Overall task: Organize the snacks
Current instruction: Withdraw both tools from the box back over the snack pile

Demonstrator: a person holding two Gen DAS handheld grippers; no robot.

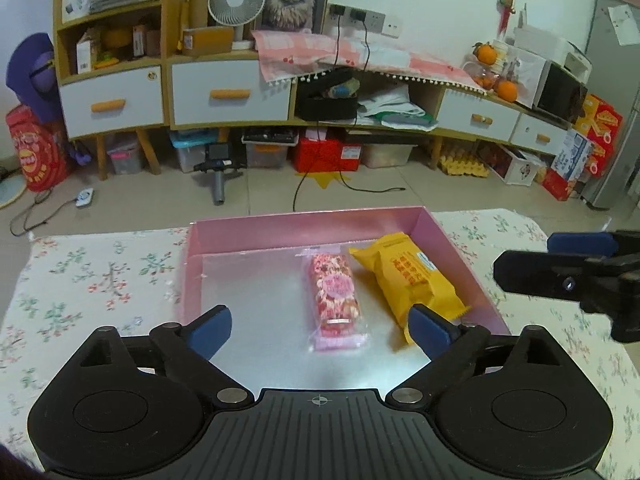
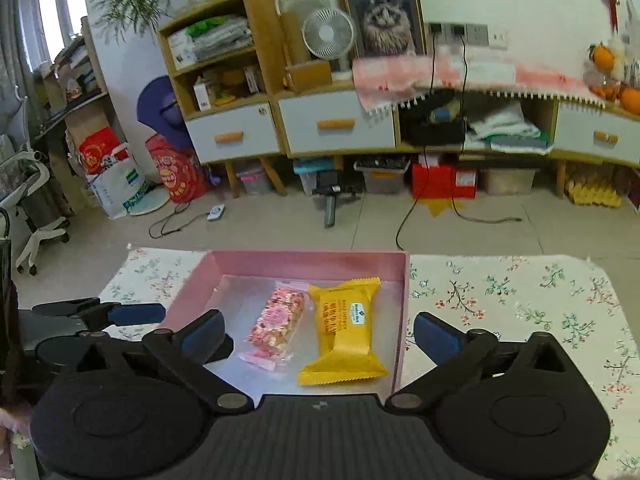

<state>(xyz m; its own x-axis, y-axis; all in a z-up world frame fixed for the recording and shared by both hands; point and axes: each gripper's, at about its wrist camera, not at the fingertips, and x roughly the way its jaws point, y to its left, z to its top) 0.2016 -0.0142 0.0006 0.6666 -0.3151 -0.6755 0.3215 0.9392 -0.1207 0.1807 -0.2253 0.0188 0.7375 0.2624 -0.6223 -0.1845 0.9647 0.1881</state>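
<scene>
A pink box (image 1: pixel 304 222) (image 2: pixel 308 258) with a silvery floor sits on the floral tablecloth. Inside lie a pink speckled snack bar in clear wrap (image 1: pixel 334 294) (image 2: pixel 276 322) and, to its right, a yellow snack packet (image 1: pixel 412 276) (image 2: pixel 342 332). My left gripper (image 1: pixel 320 330) hangs open above the box's near end, the pink bar lying loose below its gap. My right gripper (image 2: pixel 320 338) is open too, above both snacks and holding neither. Each gripper shows in the other's view: the right gripper (image 1: pixel 560 268) beside the box's right wall, the left gripper (image 2: pixel 120 314) by its left wall.
The floral tablecloth (image 1: pixel 100 276) (image 2: pixel 520 300) spreads on both sides of the box. Beyond the table's far edge is tiled floor with cables (image 1: pixel 348 184), then a low cabinet with drawers (image 1: pixel 228 92) and storage bins underneath.
</scene>
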